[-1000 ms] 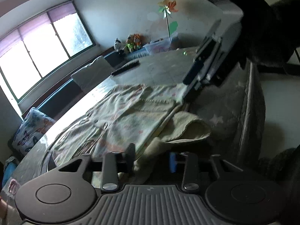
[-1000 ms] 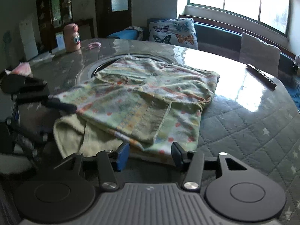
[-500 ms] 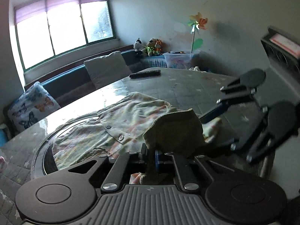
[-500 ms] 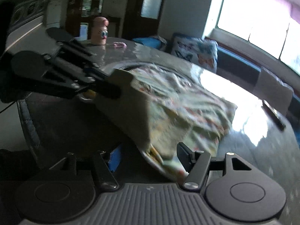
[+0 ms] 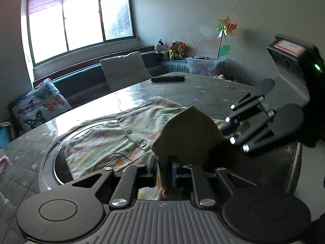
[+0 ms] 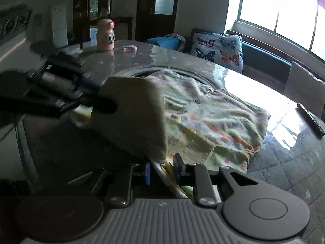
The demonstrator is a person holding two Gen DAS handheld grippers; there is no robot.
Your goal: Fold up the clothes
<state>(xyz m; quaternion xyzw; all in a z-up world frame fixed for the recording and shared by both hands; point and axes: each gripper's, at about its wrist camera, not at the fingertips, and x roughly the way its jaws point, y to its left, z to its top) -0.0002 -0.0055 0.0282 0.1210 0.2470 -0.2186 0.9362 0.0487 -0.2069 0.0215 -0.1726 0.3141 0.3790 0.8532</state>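
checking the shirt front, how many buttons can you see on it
2 in the left wrist view: button near the lifted hem, button further up the shirt. More may be hidden under the fold.

No legible writing in either view.

A pale red-edged label (image 5: 288, 45) sits on top of the right gripper's dark housing, upper right of the left wrist view, but its print is too blurred to read. The pink bottle (image 6: 105, 35) on the bench, upper left of the right wrist view, shows only cartoon eyes.
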